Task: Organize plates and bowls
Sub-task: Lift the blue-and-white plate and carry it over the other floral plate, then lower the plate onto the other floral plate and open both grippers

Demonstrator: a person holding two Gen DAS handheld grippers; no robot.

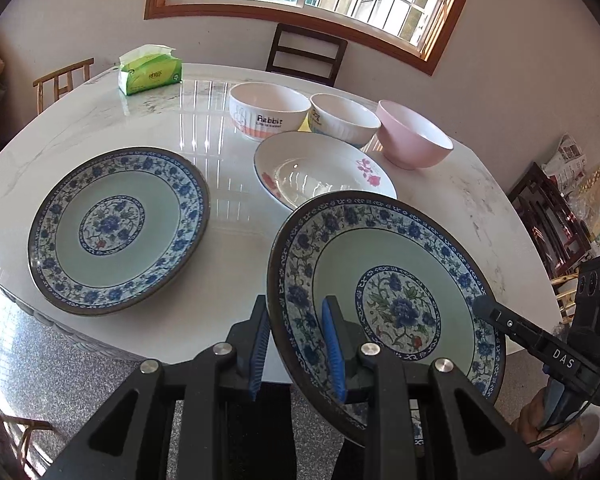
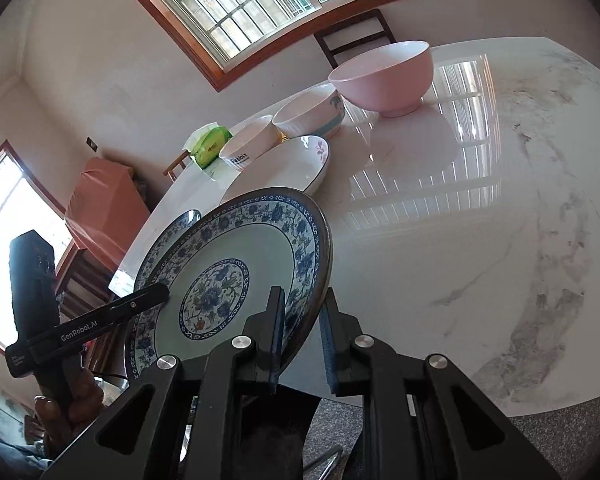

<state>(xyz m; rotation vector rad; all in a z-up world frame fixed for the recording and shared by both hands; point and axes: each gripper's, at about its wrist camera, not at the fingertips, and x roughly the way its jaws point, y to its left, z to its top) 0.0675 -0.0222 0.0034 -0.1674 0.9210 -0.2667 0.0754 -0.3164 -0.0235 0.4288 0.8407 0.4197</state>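
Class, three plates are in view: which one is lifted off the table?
The blue-patterned plate held by both grippers; the matching plate and white flowered plate lie flat.

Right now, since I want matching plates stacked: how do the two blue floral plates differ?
The held plate is lifted and tilted, its rim clamped by the left gripper and right gripper; the other blue plate lies flat on the table, touched by neither gripper. Both share a blue flower border, pale green well, central medallion and dark rim.
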